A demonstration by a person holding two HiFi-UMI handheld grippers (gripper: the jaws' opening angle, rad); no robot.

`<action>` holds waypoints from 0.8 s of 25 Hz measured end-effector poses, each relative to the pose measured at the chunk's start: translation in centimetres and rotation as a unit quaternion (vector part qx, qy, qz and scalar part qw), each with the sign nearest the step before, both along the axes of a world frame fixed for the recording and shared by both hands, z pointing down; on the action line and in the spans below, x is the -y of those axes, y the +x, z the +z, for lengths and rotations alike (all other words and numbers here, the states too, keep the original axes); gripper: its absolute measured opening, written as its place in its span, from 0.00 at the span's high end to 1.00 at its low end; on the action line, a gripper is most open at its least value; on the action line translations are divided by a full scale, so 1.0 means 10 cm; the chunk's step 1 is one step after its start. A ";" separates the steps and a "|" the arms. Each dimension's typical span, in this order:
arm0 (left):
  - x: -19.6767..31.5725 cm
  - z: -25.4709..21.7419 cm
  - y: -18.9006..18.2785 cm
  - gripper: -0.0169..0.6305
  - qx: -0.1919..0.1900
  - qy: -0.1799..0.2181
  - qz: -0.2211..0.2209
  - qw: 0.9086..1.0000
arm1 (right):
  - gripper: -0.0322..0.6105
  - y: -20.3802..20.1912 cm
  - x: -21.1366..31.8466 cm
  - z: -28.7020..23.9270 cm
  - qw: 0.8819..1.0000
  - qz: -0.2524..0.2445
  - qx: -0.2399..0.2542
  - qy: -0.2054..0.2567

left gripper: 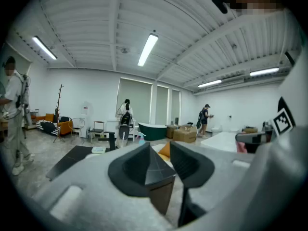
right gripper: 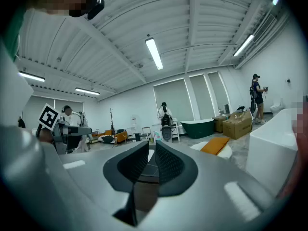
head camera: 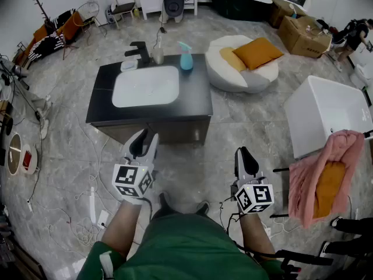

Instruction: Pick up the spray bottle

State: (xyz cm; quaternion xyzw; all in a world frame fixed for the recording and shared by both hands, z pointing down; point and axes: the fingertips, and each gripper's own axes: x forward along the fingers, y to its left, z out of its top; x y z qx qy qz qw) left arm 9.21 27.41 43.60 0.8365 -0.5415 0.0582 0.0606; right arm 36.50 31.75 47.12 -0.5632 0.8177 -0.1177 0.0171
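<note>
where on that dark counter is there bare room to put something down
Free: the dark countertop strip right of the white sink basin, in front of the blue spray bottle; also the narrow strip left of the basin. Crowded: the back edge, with the black faucet, clear bottle and white dish.

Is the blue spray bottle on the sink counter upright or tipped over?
Upright: the spray bottle stands on its base on the counter, nozzle uppermost.

I see a white basin in the dark worktop at twelve o'clock, and a beanbag at one.
</note>
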 end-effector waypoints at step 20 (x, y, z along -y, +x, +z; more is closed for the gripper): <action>0.42 -0.19 -1.77 0.78 -0.033 0.018 0.007 0.999 | 0.88 -1.47 0.42 -0.38 0.998 0.058 -0.030 0.018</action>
